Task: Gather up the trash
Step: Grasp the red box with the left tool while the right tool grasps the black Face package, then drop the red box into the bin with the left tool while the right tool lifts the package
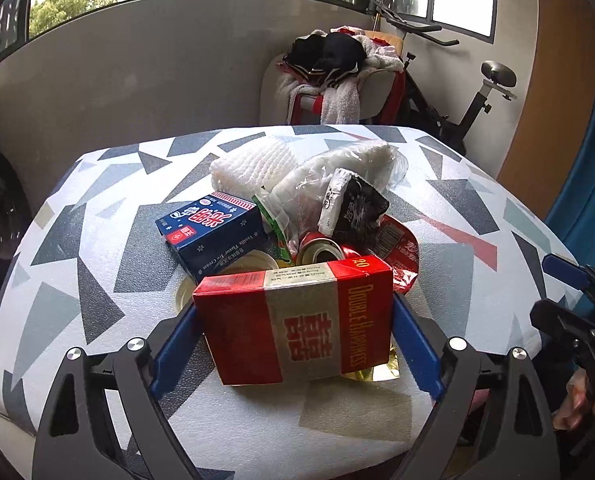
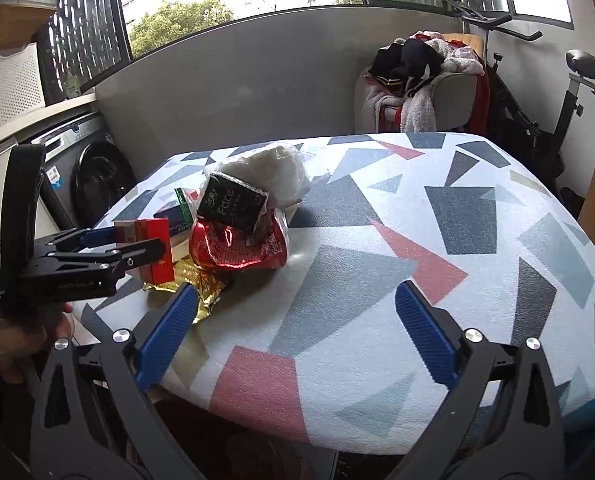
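The table (image 2: 437, 240) in patterned cloth fills both views; its right half lies bare, and the trash sits in one heap near its left edge. Only the right view shows the washer (image 2: 93, 176) beyond that edge and the person's hand (image 2: 13, 340). Only the left view shows the blue box (image 1: 213, 232), printed "Vanilla Flavor Ice Cream", and the can (image 1: 321, 248). The red pack (image 1: 297, 320), reading "Double Happiness", sits between the left gripper (image 1: 295, 332) pads, jaws wide, both pads touching its sides. A black pouch (image 2: 233, 204) reads "Face". The right gripper (image 2: 297, 328) gapes wide over bare cloth, holding nothing
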Available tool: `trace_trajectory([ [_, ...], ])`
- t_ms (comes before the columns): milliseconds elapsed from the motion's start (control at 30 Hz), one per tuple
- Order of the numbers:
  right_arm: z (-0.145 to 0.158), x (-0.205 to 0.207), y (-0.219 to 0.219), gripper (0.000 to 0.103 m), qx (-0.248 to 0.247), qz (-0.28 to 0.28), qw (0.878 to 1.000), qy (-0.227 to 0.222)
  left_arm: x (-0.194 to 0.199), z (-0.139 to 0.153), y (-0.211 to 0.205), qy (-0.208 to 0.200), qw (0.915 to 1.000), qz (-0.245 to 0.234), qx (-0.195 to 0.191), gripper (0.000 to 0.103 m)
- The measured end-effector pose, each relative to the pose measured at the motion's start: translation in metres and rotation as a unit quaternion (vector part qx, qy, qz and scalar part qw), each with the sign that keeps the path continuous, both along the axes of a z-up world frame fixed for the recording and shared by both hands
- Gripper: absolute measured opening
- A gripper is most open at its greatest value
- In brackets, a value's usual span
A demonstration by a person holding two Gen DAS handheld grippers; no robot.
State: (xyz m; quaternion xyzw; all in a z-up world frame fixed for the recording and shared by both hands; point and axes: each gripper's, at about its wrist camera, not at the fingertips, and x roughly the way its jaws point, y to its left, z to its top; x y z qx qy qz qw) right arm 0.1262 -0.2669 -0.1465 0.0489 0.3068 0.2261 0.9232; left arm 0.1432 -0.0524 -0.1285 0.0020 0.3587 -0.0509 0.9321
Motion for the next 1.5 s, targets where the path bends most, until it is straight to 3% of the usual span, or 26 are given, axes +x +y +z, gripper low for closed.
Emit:
trace_trajectory([
  [267, 0.016, 0.067, 0.047, 0.091, 0.051, 0.04, 0.998, 0.002, -0.03, 0.019, 0.03, -0.014, 0.9997, 0.019, -0.009, 0.087],
  [667, -0.011, 0.133, 0.095, 0.088, 0.078, 0.054, 0.992, 0.088, -0.063, 0.018, 0.084, -0.015, 0.9958, 0.063, -0.065, 0.087],
  [733, -0.016, 0.134, 0.097, 0.076, 0.091, 0.064, 0.989, 0.1, -0.065, 0.018, 0.086, -0.017, 0.9959, 0.062, -0.064, 0.087],
  [867, -0.013, 0.125, 0.099, 0.066, 0.082, 0.077, 0.989, 0.095, -0.069, 0.018, 0.085, -0.021, 0.9962, 0.055, -0.064, 0.087],
  [1200, 0.017, 0.071, 0.069, 0.066, 0.084, 0.077, 0.993, 0.041, -0.087, 0.024, 0.068, -0.029, 0.9979, 0.027, -0.052, 0.087],
  [1500, 0.017, -0.001, 0.043, 0.066, 0.064, 0.083, 0.994, 0.019, -0.119, 0.007, 0.043, -0.003, 0.9992, -0.013, -0.037, 0.088],
])
